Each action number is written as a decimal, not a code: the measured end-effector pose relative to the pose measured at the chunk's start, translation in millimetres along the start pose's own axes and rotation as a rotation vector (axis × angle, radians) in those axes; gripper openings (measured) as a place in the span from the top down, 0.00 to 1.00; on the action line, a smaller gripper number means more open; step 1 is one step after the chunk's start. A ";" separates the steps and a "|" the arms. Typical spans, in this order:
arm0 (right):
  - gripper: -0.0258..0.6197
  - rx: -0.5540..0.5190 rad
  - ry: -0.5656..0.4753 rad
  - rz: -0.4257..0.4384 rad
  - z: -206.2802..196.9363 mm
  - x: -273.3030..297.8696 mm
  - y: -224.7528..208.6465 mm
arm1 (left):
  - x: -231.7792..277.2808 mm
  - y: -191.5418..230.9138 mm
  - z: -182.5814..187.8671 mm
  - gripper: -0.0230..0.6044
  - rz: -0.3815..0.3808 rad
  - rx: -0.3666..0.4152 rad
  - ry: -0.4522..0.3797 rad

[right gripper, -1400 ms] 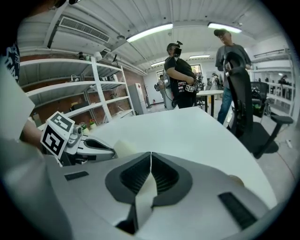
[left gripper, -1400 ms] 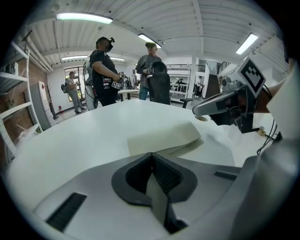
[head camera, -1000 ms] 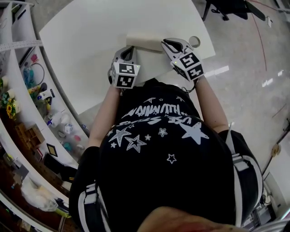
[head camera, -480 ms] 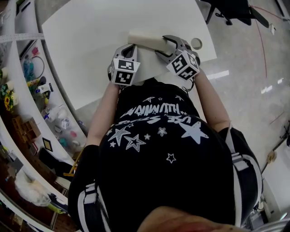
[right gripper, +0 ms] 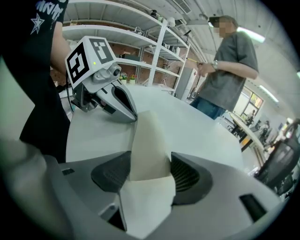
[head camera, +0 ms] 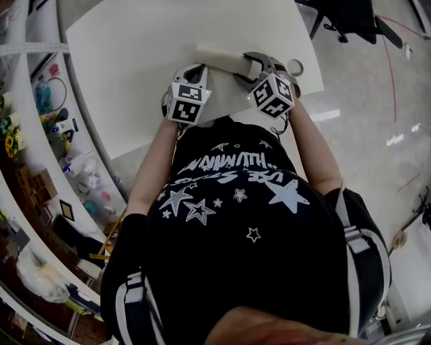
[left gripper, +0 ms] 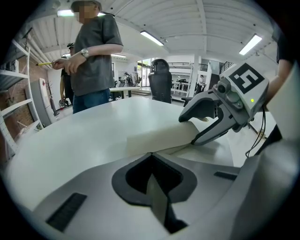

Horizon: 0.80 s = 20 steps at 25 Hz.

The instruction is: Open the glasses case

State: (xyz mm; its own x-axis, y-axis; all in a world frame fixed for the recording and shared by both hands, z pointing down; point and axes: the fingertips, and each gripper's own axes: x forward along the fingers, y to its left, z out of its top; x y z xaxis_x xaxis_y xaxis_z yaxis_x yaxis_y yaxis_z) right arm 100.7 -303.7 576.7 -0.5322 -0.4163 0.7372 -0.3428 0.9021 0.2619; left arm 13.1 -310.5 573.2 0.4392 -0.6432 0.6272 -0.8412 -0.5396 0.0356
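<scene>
A cream glasses case [head camera: 222, 59] lies closed on the white table [head camera: 135, 60], near its front edge. My right gripper [head camera: 246, 64] is open and straddles the case's right end. In the right gripper view, the case [right gripper: 149, 136] fills the gap between the right gripper's [right gripper: 150, 157] dark pads. My left gripper [head camera: 195, 69] is shut, with its tips at the case's near left edge. The left gripper view shows the left gripper's [left gripper: 150, 153] tips meeting just before the case [left gripper: 159, 138]. I cannot tell whether they pinch anything.
A small tape roll [head camera: 294, 67] sits at the table's right corner. A person in a grey shirt [left gripper: 93, 51] stands across the table. Shelves with clutter [head camera: 40, 135] run along the left. An office chair [head camera: 350, 17] stands on the floor beyond.
The right gripper was shut beside the case. It has rolled, opened wide and moved onto the case's right end. The left gripper stayed put.
</scene>
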 end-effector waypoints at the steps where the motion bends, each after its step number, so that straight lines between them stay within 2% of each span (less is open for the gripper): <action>1: 0.54 0.004 0.006 0.012 -0.4 0.0 -0.3 | 1.0 -0.2 0.2 0.94 -0.001 0.005 -0.002; 7: 0.54 0.024 0.023 0.056 0.3 0.5 -0.9 | -0.1 0.1 -0.2 0.94 -0.001 0.015 0.017; 16: 0.53 0.151 -0.016 0.165 2.0 -1.4 -6.9 | 1.9 -0.7 -0.6 0.94 -0.007 0.027 0.025; 20: 0.53 0.176 -0.036 0.150 3.6 -5.1 -8.0 | 1.9 -1.5 -1.4 0.94 -0.011 0.029 0.028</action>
State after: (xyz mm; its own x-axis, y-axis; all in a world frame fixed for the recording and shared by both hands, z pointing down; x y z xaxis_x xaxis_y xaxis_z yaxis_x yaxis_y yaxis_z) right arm 103.4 -309.2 568.6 -0.6136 -0.2858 0.7361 -0.3858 0.9219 0.0364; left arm 14.7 -310.1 575.4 0.4385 -0.6221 0.6485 -0.8268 -0.5622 0.0197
